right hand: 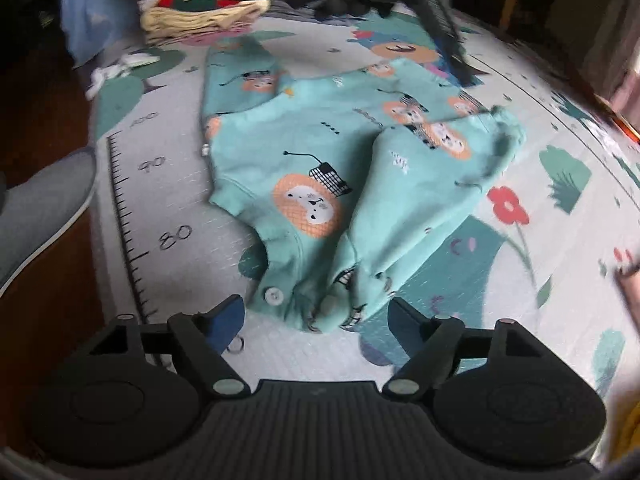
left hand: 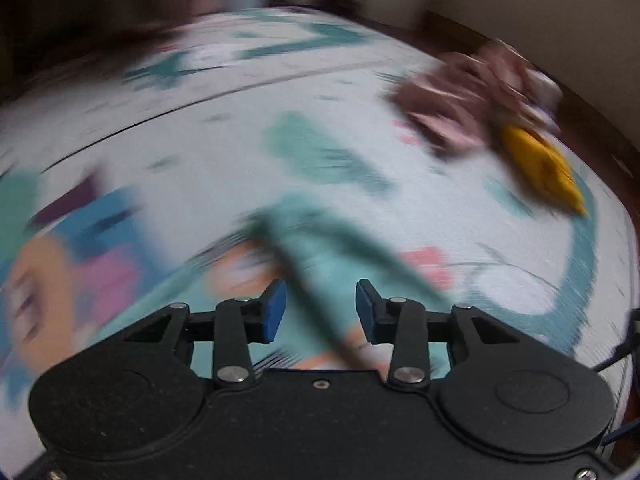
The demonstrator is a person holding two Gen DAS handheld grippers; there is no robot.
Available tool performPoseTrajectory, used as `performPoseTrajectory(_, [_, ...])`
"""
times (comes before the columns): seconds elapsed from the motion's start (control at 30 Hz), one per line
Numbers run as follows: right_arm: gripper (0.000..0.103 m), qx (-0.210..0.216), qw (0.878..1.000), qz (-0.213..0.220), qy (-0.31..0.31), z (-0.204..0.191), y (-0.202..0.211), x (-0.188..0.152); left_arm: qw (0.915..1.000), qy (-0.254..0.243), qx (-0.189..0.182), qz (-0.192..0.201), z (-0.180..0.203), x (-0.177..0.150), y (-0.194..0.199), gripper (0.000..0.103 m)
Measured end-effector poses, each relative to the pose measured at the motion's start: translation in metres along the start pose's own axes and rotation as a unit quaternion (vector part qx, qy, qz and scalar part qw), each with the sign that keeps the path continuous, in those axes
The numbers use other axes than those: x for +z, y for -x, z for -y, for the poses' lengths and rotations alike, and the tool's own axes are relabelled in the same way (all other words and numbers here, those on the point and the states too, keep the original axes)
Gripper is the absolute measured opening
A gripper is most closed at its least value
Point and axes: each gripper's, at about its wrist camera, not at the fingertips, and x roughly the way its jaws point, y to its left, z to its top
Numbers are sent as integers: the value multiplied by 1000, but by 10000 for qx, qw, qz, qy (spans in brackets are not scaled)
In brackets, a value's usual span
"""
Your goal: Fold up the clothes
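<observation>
A teal child's garment [right hand: 320, 160] with orange lion prints lies spread on the play mat [right hand: 168, 184], one sleeve folded over its middle. My right gripper [right hand: 316, 316] is open just in front of its near edge, by a white button, apart from the cloth. In the blurred left wrist view, my left gripper [left hand: 321, 310] is open, and a strip of the teal garment [left hand: 320, 248] runs between its blue pads [left hand: 274, 308]. I cannot tell whether the pads touch it.
A stack of folded clothes [right hand: 200, 16] sits at the mat's far left. A pink-brown clothes pile [left hand: 472, 96] and a yellow garment [left hand: 540, 168] lie at the mat's right side. A grey shoe [right hand: 40, 208] is at the left. Dark wooden floor surrounds the mat.
</observation>
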Motion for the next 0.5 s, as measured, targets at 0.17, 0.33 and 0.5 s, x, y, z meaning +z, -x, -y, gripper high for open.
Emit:
performPoseTrajectory(0.17, [67, 324, 9958, -151, 840, 4, 20, 43, 9869, 1500, 583, 105, -65, -51, 35, 37])
performPoseTrajectory(0.33, [62, 524, 9896, -197, 1323, -31, -1, 92, 9722, 2217, 688, 314, -91, -77, 51, 38])
performPoseTrajectory(0.5, [59, 164, 9889, -67, 1478, -94, -53, 125, 9641, 2529, 597, 552, -99, -84, 59, 40])
